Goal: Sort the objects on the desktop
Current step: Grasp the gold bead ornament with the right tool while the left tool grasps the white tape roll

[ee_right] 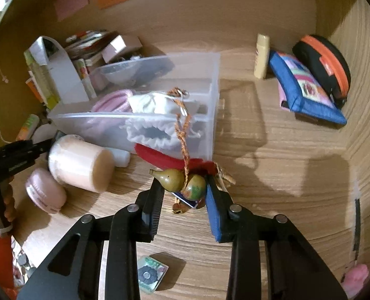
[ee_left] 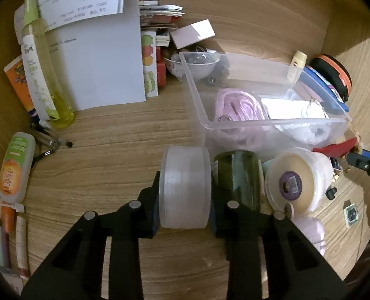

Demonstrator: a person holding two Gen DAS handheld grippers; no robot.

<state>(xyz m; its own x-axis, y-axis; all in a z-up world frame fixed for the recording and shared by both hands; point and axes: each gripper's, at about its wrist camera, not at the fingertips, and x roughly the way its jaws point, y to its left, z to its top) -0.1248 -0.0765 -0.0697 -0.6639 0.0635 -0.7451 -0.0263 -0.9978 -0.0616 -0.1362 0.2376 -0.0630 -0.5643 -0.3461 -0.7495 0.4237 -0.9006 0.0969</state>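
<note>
My left gripper [ee_left: 185, 187] is shut on a frosted white round container [ee_left: 185, 185], held on edge above the desk, just before the clear plastic bin [ee_left: 202, 110]. The bin holds a pink coiled cord [ee_left: 237, 105] and a white drawstring pouch [ee_left: 307, 125]. My right gripper [ee_right: 185, 187] is shut on a small green-brown gourd charm [ee_right: 182, 180] with an orange braided cord [ee_right: 182, 130] and a red tassel [ee_right: 164, 157], close to the bin's front wall [ee_right: 159, 135]. The right gripper also shows in the left wrist view [ee_left: 367, 162].
A cream jar [ee_right: 82, 162] lies on its side beside a pink jar [ee_right: 44, 190]. A dark green jar [ee_left: 237, 177] sits behind the left fingers. Bottles and tubes [ee_left: 42, 70] stand at the left by papers [ee_left: 97, 57]. A blue pouch [ee_right: 307, 87], black-orange case [ee_right: 325, 62] and small yellow bottle [ee_right: 261, 55] sit at the far right.
</note>
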